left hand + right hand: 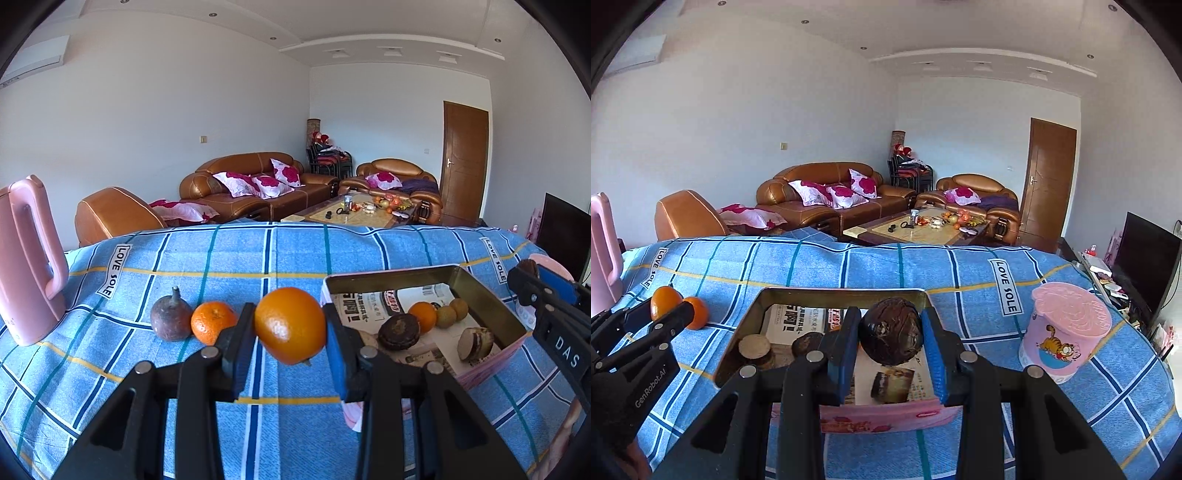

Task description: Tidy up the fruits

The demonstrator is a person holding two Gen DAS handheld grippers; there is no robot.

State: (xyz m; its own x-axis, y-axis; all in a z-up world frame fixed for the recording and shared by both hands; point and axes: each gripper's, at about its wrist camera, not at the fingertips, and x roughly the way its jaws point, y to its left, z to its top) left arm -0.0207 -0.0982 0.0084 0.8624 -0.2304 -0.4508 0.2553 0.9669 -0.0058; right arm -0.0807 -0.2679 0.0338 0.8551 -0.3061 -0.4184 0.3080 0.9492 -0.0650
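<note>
My left gripper [290, 328] is shut on an orange [290, 325], held above the blue checked cloth just left of the open tin box [480, 291]. A smaller orange [211, 320] and a dark purple fruit [170, 318] lie on the cloth to its left. Inside the box, on newspaper, sit an orange [424, 314], two brownish fruits [451, 312] and dark brown pieces [399, 331]. My right gripper [891, 332] is shut on a dark brown round fruit [891, 329], held over the tin box [753, 306]. The left gripper [666, 319] shows at the left edge of the right wrist view.
A pink kettle [27, 258] stands on the cloth at the far left. A pink lidded container [1065, 330] with a cartoon cat stands right of the box. Sofas and a coffee table [916, 229] lie beyond the table's far edge, and a television [1148, 254] stands at the right.
</note>
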